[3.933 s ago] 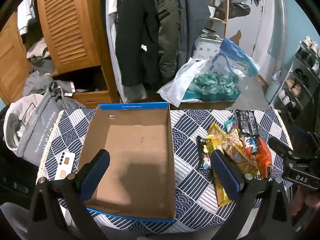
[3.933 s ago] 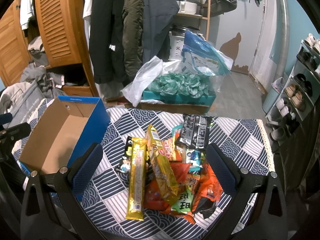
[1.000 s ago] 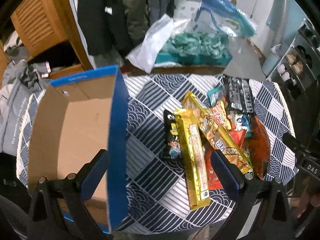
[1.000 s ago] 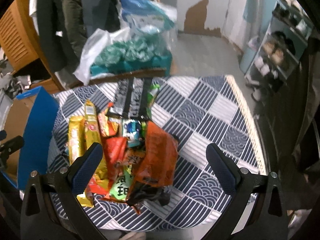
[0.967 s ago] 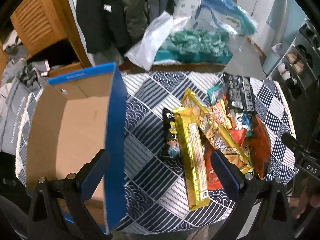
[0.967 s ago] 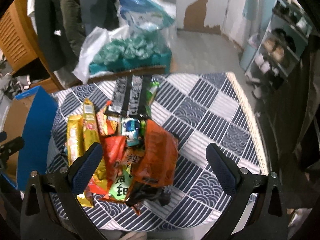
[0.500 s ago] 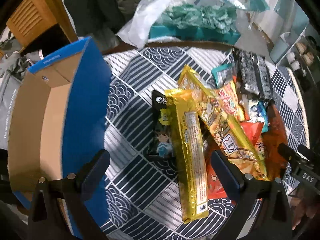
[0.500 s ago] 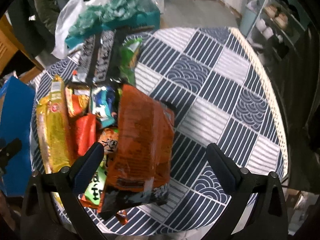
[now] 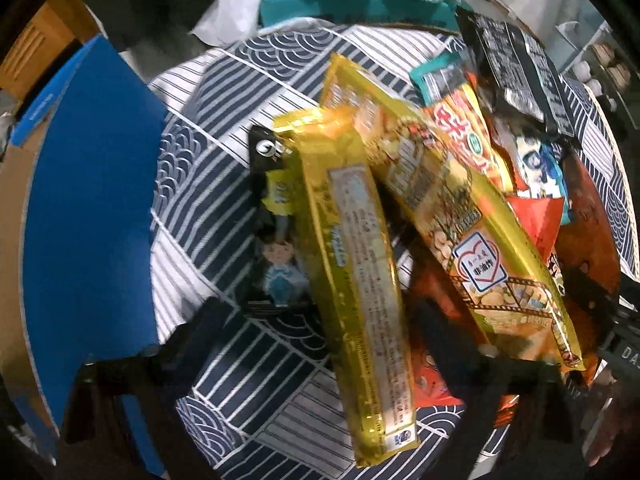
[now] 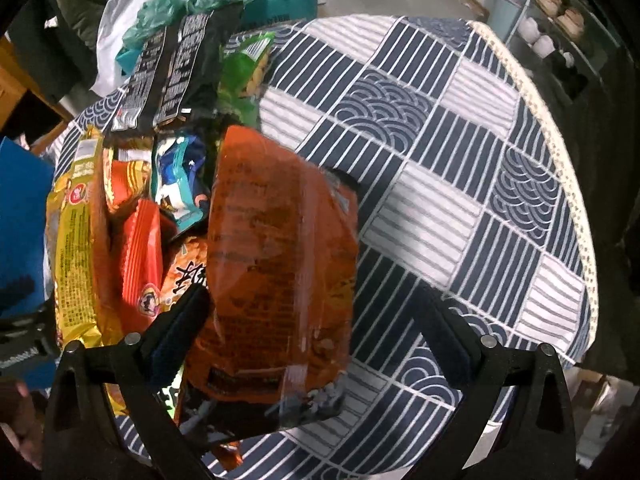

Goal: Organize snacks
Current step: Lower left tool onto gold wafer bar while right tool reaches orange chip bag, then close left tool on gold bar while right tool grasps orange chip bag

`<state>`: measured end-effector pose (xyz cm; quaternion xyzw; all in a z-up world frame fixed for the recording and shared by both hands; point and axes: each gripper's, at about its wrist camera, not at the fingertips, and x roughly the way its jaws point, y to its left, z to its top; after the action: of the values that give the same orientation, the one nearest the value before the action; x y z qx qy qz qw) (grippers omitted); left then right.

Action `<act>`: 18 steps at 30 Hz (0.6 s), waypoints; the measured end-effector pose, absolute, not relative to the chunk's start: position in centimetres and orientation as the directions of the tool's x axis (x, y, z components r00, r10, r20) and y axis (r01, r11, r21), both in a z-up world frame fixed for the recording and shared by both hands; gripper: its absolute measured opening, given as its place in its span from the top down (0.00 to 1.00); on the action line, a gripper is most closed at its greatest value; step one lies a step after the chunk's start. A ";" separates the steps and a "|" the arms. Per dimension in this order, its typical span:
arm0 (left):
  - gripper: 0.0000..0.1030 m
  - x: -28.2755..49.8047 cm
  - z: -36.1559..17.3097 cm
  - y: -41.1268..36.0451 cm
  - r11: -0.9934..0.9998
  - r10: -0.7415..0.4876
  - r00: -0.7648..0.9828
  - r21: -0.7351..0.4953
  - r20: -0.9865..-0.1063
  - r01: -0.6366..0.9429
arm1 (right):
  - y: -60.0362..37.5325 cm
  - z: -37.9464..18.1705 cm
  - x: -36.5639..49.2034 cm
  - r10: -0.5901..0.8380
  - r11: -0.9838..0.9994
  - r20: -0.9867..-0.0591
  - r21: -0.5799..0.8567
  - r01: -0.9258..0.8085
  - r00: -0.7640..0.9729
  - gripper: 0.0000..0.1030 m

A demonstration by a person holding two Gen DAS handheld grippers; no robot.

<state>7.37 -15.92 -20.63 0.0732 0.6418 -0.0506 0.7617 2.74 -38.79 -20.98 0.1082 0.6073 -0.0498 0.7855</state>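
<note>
While both grippers hang low over the snack pile, nothing is held yet, so this reads as the approach-to-grasp step. The left gripper (image 9: 320, 340) has its jaws closing, pads not yet pressing; between them lies the long gold foil packet (image 9: 352, 264), lengthwise away from the tongs, its near end just below them. A black cartoon-print packet (image 9: 276, 240) sits partly under the gold packet, toward the left jaw; a yellow peanut packet (image 9: 452, 224) overlaps toward the right jaw. The blue cardboard box (image 9: 88, 208) stands well off, outside the left jaw, interior mostly out of view.

The right gripper (image 10: 316, 344) stands wide open, straddling the orange crinkly bag (image 10: 276, 264), whose left edge is just beside the left pad (image 10: 180, 332); the right pad is apart from it, over the patterned tablecloth (image 10: 460, 152).

Likely next: left jaws finish closing on the gold packet alone, without catching the black one, then lift and carry to the box. The right needs to close much further on the bag.
</note>
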 end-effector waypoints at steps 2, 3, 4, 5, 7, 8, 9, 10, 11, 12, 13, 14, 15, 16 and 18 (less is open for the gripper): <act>0.25 7.3 -21.3 -16.1 0.984 -0.002 0.138 0.023 -0.990 0.177 | -38.5 -21.4 2.9 0.061 0.974 -0.966 0.113 0.197 0.252 0.12; 0.26 7.3 -21.6 -16.2 0.985 -0.010 0.124 0.012 -0.992 0.175 | -38.3 -21.5 3.0 0.066 0.974 -0.966 0.117 0.193 0.250 0.12; 0.27 7.2 -21.7 -16.1 0.986 -0.018 0.122 0.003 -0.992 0.168 | -38.3 -21.6 3.0 0.068 0.974 -0.966 0.118 0.192 0.251 0.16; 0.31 7.1 -21.8 -16.1 0.987 -0.024 0.126 -0.003 -0.992 0.163 | -38.2 -21.6 3.0 0.072 0.974 -0.964 0.122 0.188 0.254 0.21; 0.38 7.1 -21.9 -15.9 0.987 -0.052 0.128 -0.031 -0.990 0.158 | -38.1 -21.6 3.0 0.082 0.974 -0.963 0.132 0.183 0.257 0.29; 0.45 7.1 -21.9 -16.0 0.985 -0.064 0.123 -0.043 -0.990 0.165 | -38.1 -21.6 3.0 0.091 0.973 -0.961 0.141 0.180 0.262 0.33; 0.51 6.8 -22.0 -15.7 0.984 -0.067 0.122 -0.045 -0.990 0.174 | -38.0 -21.6 3.0 0.085 0.974 -0.961 0.135 0.180 0.262 0.34; 0.53 6.7 -21.9 -15.9 0.982 -0.066 0.124 -0.042 -0.990 0.183 | -37.9 -21.6 3.0 0.077 0.976 -0.962 0.127 0.177 0.262 0.37; 0.60 6.6 -21.8 -15.9 0.981 -0.067 0.128 -0.042 -0.990 0.192 | -37.8 -21.5 3.0 0.076 0.977 -0.962 0.124 0.172 0.263 0.42; 0.64 6.5 -21.5 -16.1 0.979 -0.068 0.133 -0.040 -0.989 0.202 | -37.7 -21.4 3.0 0.073 0.978 -0.961 0.121 0.169 0.267 0.45; 0.65 6.4 -21.3 -16.2 0.978 -0.065 0.137 -0.035 -0.988 0.208 | -37.7 -21.2 2.9 0.071 0.979 -0.960 0.120 0.167 0.272 0.49; 0.66 6.3 -21.1 -16.2 0.977 -0.066 0.140 -0.035 -0.988 0.211 | -37.7 -21.0 2.9 0.071 0.979 -0.958 0.120 0.166 0.276 0.49; 0.67 6.2 -21.0 -16.3 0.976 -0.070 0.142 -0.038 -0.987 0.215 | -37.7 -20.9 2.8 0.067 0.979 -0.958 0.116 0.165 0.281 0.50; 0.67 6.3 -20.9 -16.3 0.976 -0.071 0.143 -0.039 -0.987 0.216 | -37.8 -20.7 2.5 0.063 0.980 -0.957 0.113 0.166 0.283 0.50; 0.68 6.1 -20.4 -16.3 0.977 -0.075 0.147 -0.043 -0.986 0.211 | -37.9 -20.1 2.2 0.054 0.980 -0.955 0.107 0.168 0.293 0.50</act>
<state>6.05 -16.33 -20.41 0.0524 0.6460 -0.0947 0.7556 2.23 -37.91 -20.10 0.0936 0.5936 -0.0354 0.7985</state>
